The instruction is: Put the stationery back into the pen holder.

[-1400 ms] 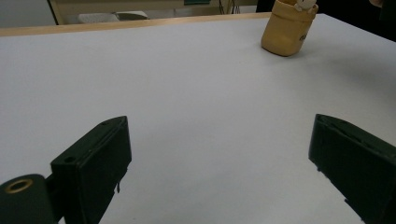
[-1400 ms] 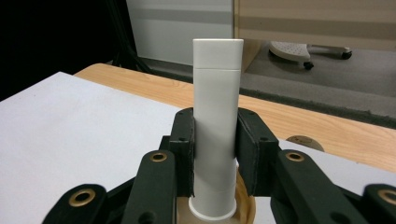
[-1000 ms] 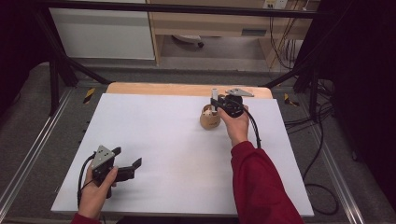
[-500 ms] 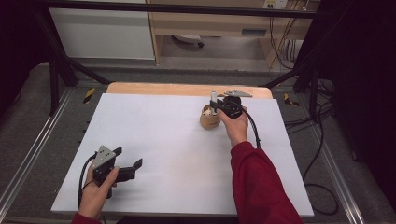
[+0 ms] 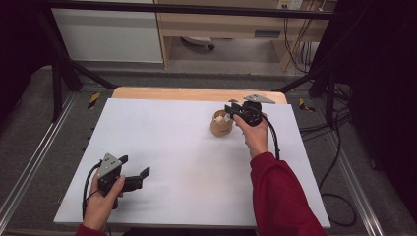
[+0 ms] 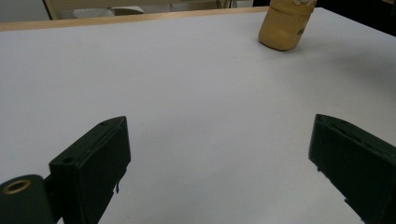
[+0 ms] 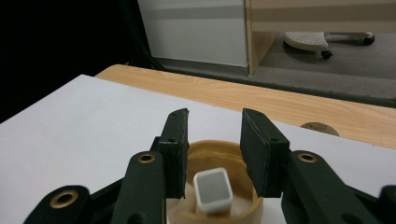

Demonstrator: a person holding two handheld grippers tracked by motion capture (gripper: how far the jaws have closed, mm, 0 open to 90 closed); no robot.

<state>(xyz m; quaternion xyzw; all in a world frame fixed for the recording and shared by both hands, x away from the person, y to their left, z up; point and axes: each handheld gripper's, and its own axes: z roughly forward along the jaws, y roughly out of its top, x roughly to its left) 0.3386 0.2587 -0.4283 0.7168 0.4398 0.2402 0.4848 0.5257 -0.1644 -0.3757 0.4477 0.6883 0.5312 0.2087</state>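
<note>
Overhead, the right gripper (image 5: 232, 109) hangs at the far rim of a tan wooden cup (image 5: 222, 124) that stands on the white tabletop (image 5: 187, 162) toward the far right; its body and the holding hand (image 5: 254, 136) cover the cup's right edge, and a pale piece inside the cup is too small to name. The left gripper (image 5: 134, 170) rests low at the near left, jaws apart with nothing between them.

In the left gripper view, both black jaws stand wide over bare white surface, and the cup (image 6: 285, 25) sits far off, its top cut by the frame.

In the right gripper view, the jaws have just been opening above the cup (image 7: 219, 158); a white rectangular block (image 7: 213, 189) stands inside it, below the gap, untouched by either pad. The cup's near side is hidden behind the gripper.
</note>
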